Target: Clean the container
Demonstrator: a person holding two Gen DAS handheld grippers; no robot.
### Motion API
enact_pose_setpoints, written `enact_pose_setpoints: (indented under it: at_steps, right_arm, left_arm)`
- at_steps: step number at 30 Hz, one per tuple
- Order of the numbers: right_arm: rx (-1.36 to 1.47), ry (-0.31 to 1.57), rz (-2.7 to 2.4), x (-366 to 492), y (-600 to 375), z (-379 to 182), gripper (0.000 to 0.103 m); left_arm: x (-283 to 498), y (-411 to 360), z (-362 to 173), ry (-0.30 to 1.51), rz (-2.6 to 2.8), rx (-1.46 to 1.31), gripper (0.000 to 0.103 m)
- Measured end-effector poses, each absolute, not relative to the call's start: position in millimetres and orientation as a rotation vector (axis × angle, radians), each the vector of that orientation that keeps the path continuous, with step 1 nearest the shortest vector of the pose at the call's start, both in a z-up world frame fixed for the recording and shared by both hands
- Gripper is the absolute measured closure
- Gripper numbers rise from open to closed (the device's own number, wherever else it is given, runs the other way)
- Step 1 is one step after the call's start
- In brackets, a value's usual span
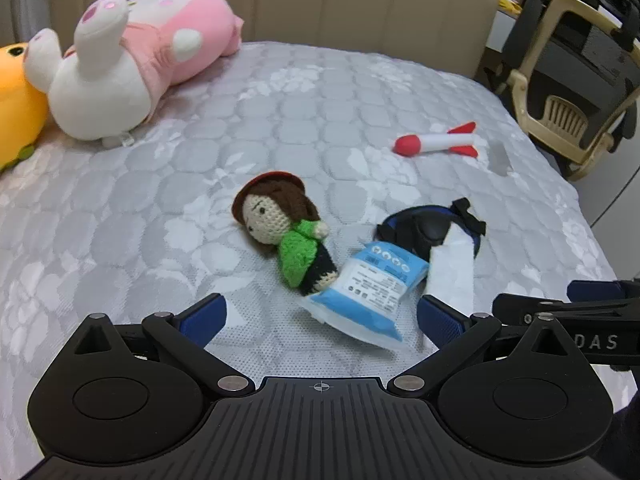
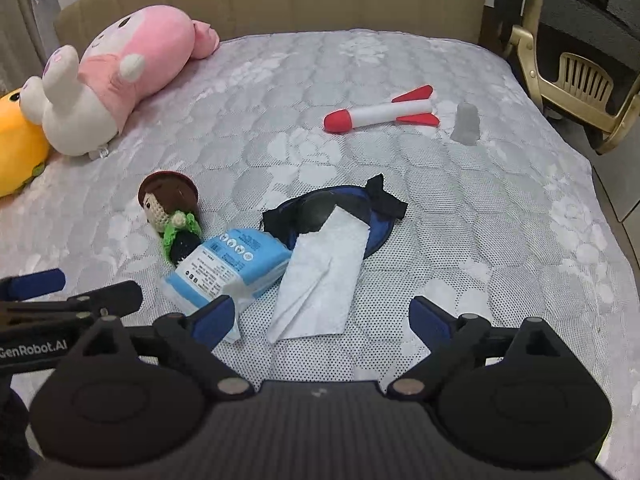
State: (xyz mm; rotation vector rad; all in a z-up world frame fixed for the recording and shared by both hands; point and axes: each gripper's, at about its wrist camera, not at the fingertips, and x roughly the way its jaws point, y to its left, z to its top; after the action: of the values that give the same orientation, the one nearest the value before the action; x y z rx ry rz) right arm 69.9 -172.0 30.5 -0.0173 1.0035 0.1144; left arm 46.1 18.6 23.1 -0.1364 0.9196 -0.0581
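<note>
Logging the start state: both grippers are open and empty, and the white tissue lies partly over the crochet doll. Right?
Not quite. The white tissue lies partly over the dark blue pouch, not the crochet doll, as the right wrist view shows. Both the left gripper and the right gripper are open and empty.

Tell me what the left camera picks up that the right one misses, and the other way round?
Only the left wrist view shows the desk clutter with yellow cables beyond the headboard, and the right gripper entering from the side. Only the right wrist view shows the small grey cup sharply, and the left gripper. Both show the crochet doll, wet wipes pack, unfolded white wipe, dark blue container, toy rocket and pink plush. Both grippers are open.
</note>
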Motion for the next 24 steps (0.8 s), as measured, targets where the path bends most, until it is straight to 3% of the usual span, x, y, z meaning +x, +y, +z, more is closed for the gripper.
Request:
enact_pose_setpoints:
  at_steps: [24]
  right_arm:
    - [-0.014, 1.009, 0.118, 72, -177, 29, 0.007]
  left_arm:
    - [43, 7, 29, 0.866, -0.024, -0.026, 0.0]
